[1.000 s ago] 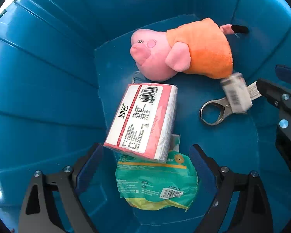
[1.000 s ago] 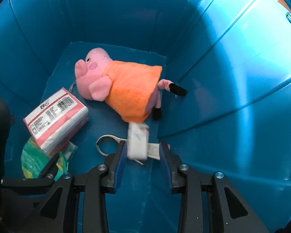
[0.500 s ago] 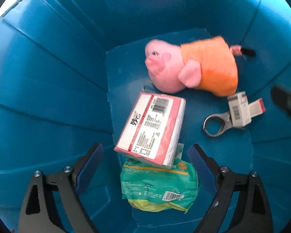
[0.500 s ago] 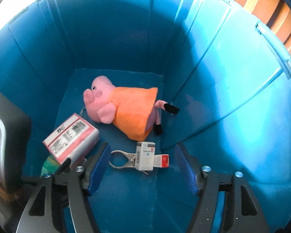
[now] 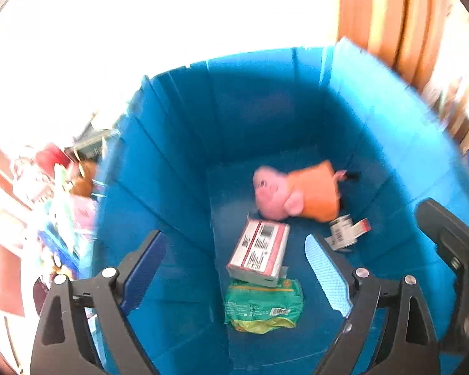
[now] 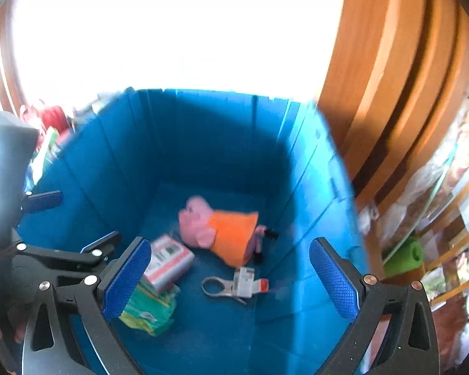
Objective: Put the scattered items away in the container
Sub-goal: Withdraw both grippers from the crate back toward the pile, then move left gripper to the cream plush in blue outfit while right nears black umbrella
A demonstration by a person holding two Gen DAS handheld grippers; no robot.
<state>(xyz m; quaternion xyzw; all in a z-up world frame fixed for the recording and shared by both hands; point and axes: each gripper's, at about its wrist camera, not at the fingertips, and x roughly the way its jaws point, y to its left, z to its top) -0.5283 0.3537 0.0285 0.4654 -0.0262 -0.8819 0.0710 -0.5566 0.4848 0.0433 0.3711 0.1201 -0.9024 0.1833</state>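
We've got the plush pig [image 6: 225, 234], tissue pack [image 5: 259, 251], snack bag [image 5: 262, 307] and clip [image 6: 234, 284] in the blue bin [image 6: 115, 168], both hand-held grippers [image 5: 234, 268] [image 6: 228, 278] spread empty, clutter [image 5: 62, 193] left outside.

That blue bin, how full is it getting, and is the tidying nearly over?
Four things lie in the blue bin: pig plush, red-white pack, green packet, tagged metal clip. Left claw and right claw are open, empty. A blurry pile outside remains.

Glaring white light [image 6: 178, 31]; wooden furniture [image 6: 390, 78] on the right
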